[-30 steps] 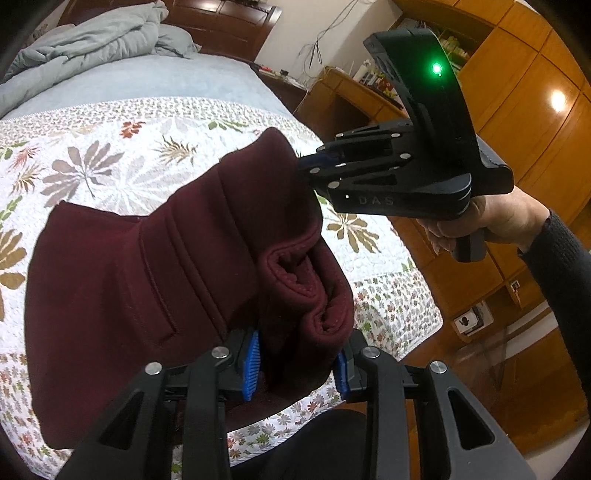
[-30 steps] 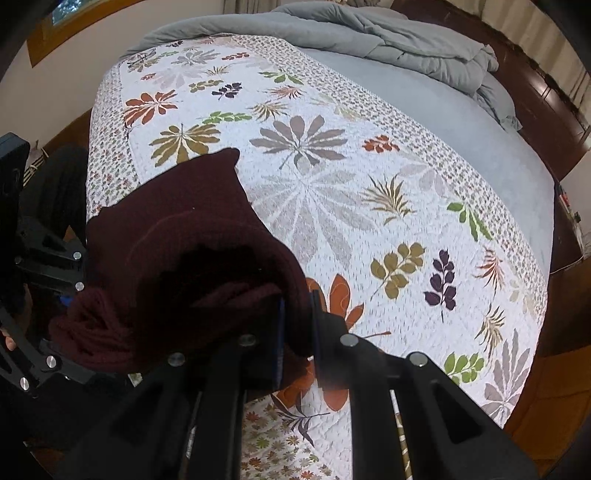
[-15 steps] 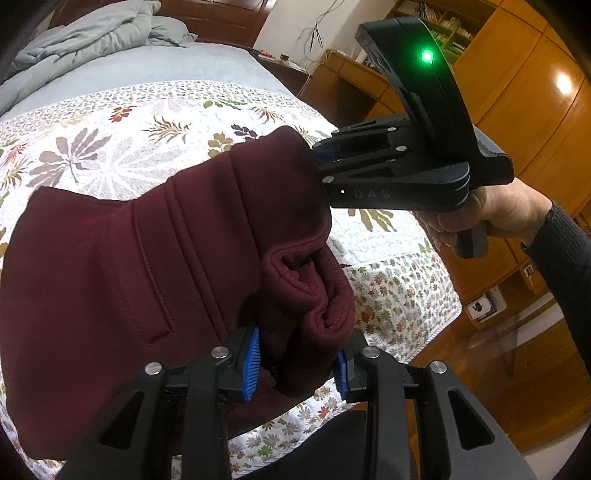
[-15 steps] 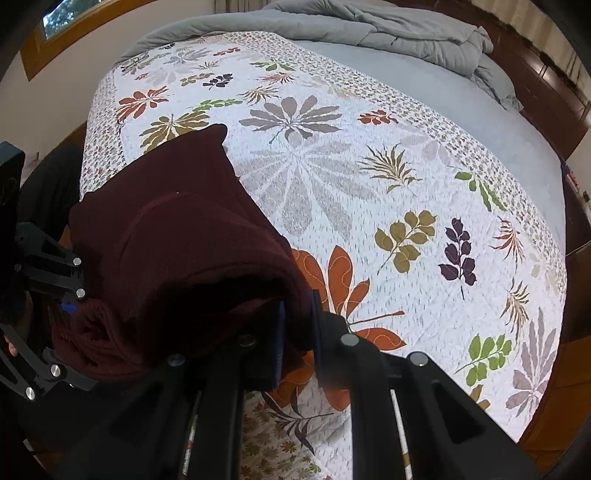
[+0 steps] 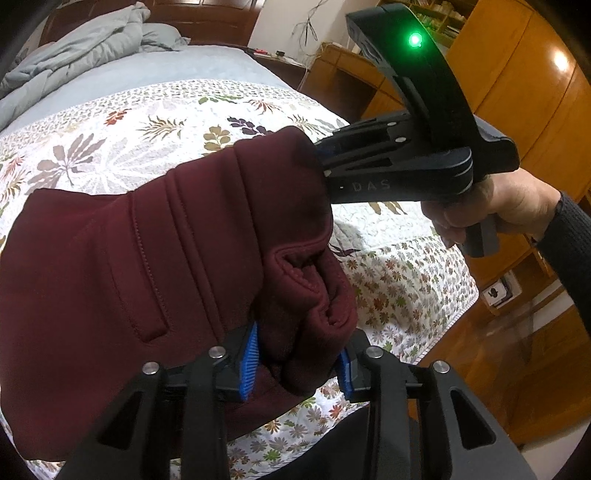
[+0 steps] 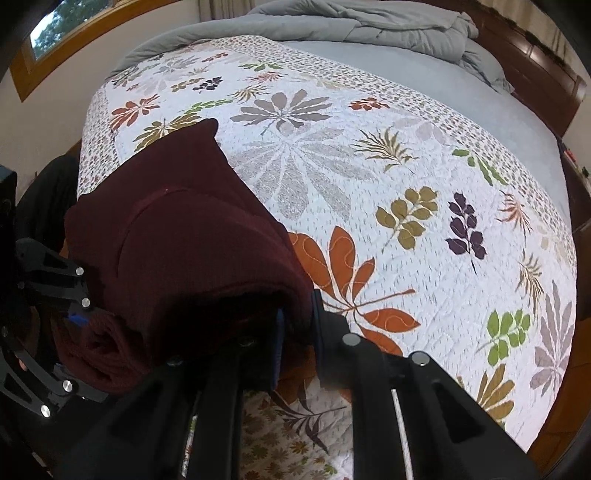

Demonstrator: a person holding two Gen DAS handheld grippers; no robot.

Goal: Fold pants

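Both grippers clamped on the maroon pants, held up over the foot of the bed.

Your left gripper [image 5: 297,363] pinches a thick bunched roll of the pants [image 5: 155,266] between its blue pads [image 5: 248,363]. Your right gripper [image 6: 297,332] is clenched on another edge of the same cloth; in the left view your right hand [image 5: 491,210] holds it at the fabric's upper corner. The pants hang between the two, draping down toward the leaf-print quilt [image 6: 388,177]. A rumpled grey blanket [image 6: 369,22] lies at the far end of the bed.
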